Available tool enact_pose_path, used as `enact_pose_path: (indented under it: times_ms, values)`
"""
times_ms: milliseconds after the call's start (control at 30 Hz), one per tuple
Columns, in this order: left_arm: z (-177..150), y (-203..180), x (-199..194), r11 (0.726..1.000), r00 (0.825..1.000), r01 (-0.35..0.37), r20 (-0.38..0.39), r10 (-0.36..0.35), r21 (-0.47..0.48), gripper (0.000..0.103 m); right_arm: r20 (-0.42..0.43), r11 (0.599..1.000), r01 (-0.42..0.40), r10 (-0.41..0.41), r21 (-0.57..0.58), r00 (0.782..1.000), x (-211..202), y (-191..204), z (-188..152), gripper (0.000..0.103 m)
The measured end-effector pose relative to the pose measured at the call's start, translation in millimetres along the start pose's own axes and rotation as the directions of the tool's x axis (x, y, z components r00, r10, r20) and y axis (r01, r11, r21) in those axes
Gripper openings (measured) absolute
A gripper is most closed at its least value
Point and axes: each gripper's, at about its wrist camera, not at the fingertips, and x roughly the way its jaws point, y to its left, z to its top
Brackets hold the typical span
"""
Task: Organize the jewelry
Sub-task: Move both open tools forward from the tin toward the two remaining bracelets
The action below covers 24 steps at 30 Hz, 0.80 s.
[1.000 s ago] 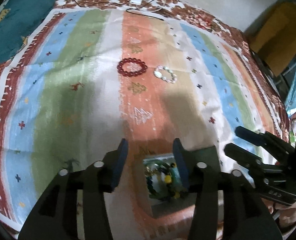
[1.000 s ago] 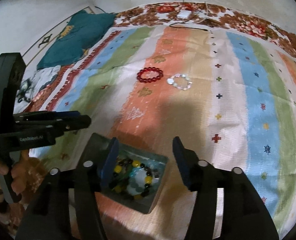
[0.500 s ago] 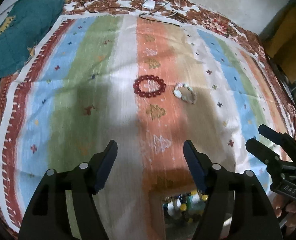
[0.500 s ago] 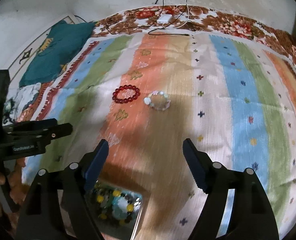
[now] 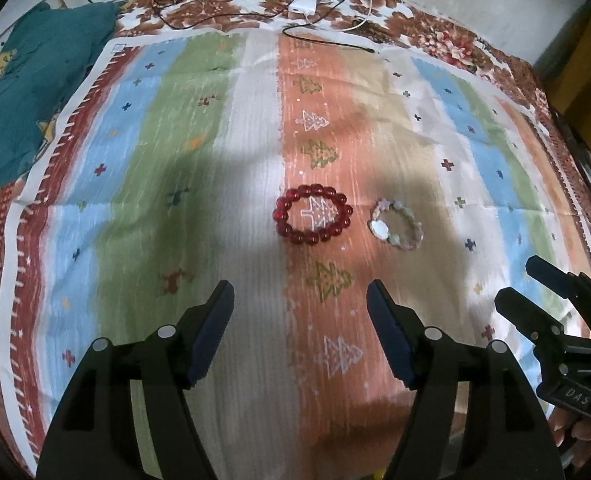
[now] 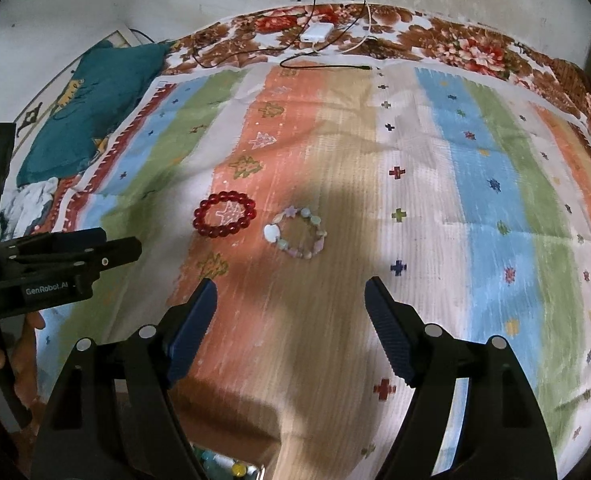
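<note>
A red bead bracelet [image 5: 313, 219] lies flat on the orange stripe of the striped cloth [image 5: 175, 160]. A pale pastel stone bracelet [image 5: 395, 228] lies just to its right. Both also show in the right wrist view, the red bracelet [image 6: 224, 214] and the pastel bracelet [image 6: 295, 233]. My left gripper [image 5: 300, 296] is open and empty, hovering short of the red bracelet. My right gripper [image 6: 290, 292] is open and empty, short of the pastel bracelet. The jewelry box with beads peeks in at the bottom edge [image 6: 223, 468].
A teal cloth [image 6: 91, 96] lies at the far left. A white charger with cables [image 5: 303, 4] sits on the floral bedding at the back. The right gripper shows at the right of the left wrist view [image 5: 563, 320]; the left gripper shows at the left of the right wrist view [image 6: 63, 256].
Both grippers have pulled back from the jewelry box and risen, with jaws opened wider. The box has slid out of view below; the two bracelets now sit nearer the frame centres.
</note>
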Motion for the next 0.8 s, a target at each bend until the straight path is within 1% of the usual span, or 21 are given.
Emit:
enact_pose_path:
  times_ms: [100, 133, 167, 300, 467, 600, 800]
  values:
    - [8.4, -0.6, 10.1, 1.000, 1.000, -0.007, -0.007, 0.007, 0.006, 0.070, -0.010, 1.000, 0.008, -0.008, -0.002, 1.000, 9.2, -2.4, 6.4, 0.076]
    - [11.5, -0.6, 13.3, 1.000, 1.000, -0.011, -0.007, 0.012, 0.010, 0.074, -0.011, 1.000, 0.013, -0.013, -0.003, 1.000, 12.0, -2.6, 8.8, 0.076]
    - [15.0, -0.6, 16.5, 1.000, 1.000, -0.015, -0.004, 0.015, 0.013, 0.076, -0.012, 1.000, 0.017, -0.017, -0.003, 1.000, 15.1, -3.4, 11.1, 0.076]
    - [26.6, 1.1, 30.0, 1.000, 1.000, -0.021, -0.012, 0.021, 0.014, 0.077, -0.028, 1.000, 0.020, -0.019, 0.017, 0.999, 31.9, -11.8, 21.8, 0.076]
    - [36.5, 9.5, 51.3, 1.000, 0.999, -0.030, -0.025, 0.030, 0.000, 0.081, -0.039, 0.999, 0.031, -0.029, 0.043, 0.999, 51.9, -21.1, 31.1, 0.082]
    - [41.1, 15.8, 68.9, 1.000, 0.999, -0.021, -0.048, 0.020, -0.018, 0.082, -0.059, 0.997, 0.030, -0.026, 0.071, 0.998, 70.6, -29.6, 36.8, 0.085]
    - [47.6, 21.8, 90.8, 0.999, 0.997, -0.035, -0.066, 0.033, -0.025, 0.082, -0.083, 0.996, 0.038, -0.032, 0.078, 0.996, 94.7, -33.3, 43.0, 0.085]
